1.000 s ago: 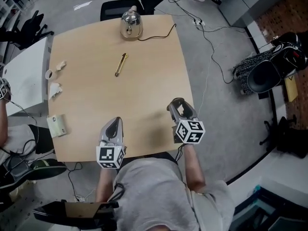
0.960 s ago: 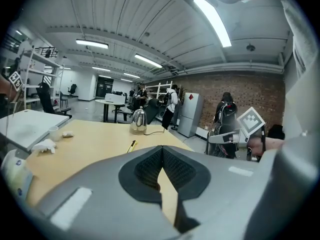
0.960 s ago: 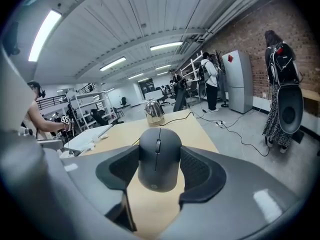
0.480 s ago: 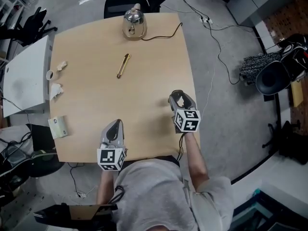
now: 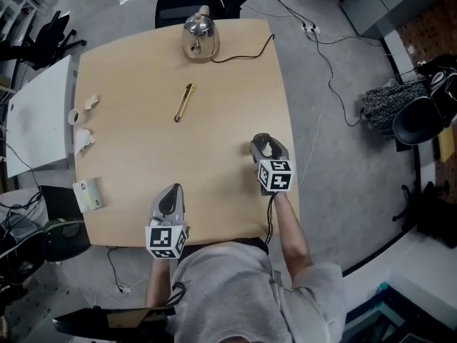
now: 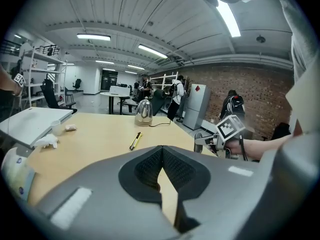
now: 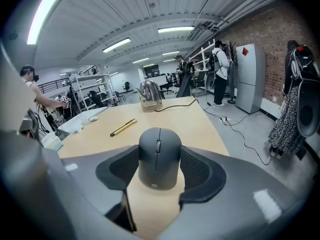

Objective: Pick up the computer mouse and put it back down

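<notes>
My right gripper (image 7: pixel 160 153) clamps the dark grey rounded plastic computer mouse (image 7: pixel 159 166) close over the pale wooden desk (image 7: pixel 202 126). Put-down step, likely: next, seat it flat, then release. Left gripper (image 6: pixel 161 150) closed, empty.

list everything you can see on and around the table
table: one, light wood, centre
kettle: one, silver, far edge of the table
utility knife: one, yellow, mid-table, nearer the kettle
crumpled tissues: two, white, left edge
small cup: one, white, between the tissues
packet: one, white and green, near-left corner
computer mouse: one, dark grey, near the right edge, held
office chair: one, black, behind the far edge
side table: one, white, left of the table
left gripper: one, grey, fingers together, empty, near edge
right gripper: one, grey, fingers closed on the computer mouse
</notes>
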Demonstrator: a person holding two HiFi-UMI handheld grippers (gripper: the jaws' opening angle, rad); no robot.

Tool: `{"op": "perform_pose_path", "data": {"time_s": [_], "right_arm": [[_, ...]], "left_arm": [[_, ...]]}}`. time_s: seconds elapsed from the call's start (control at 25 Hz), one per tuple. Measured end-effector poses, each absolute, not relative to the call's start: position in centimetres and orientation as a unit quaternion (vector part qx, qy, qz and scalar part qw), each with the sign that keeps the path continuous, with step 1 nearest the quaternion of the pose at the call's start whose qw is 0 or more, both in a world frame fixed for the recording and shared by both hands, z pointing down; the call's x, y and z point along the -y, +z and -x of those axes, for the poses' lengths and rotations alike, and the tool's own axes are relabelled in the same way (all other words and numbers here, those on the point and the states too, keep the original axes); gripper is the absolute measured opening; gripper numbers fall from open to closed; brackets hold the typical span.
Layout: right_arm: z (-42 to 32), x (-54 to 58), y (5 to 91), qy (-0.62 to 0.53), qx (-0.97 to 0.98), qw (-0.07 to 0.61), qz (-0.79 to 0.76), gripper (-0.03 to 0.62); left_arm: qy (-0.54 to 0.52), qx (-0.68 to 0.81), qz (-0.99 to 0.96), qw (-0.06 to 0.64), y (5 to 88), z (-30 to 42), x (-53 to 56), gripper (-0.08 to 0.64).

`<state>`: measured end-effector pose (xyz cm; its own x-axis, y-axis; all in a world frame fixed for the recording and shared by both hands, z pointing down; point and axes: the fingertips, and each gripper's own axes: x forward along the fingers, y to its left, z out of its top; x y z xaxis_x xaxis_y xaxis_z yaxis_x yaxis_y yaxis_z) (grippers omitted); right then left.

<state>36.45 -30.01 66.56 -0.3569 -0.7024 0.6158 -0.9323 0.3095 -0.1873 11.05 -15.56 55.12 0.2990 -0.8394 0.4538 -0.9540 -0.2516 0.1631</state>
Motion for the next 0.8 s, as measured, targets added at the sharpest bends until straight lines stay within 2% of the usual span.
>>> {"op": "perform_pose_path", "data": {"time_s": [0.8], "right_arm": [[-36.0, 34.7, 71.4, 0.29, 0.768, 0.246, -0.515, 0.264]], "left_arm": [[0.145, 0.576, -0.769, 0.237, 56.7, -11.0, 18.5, 0.02]]}}
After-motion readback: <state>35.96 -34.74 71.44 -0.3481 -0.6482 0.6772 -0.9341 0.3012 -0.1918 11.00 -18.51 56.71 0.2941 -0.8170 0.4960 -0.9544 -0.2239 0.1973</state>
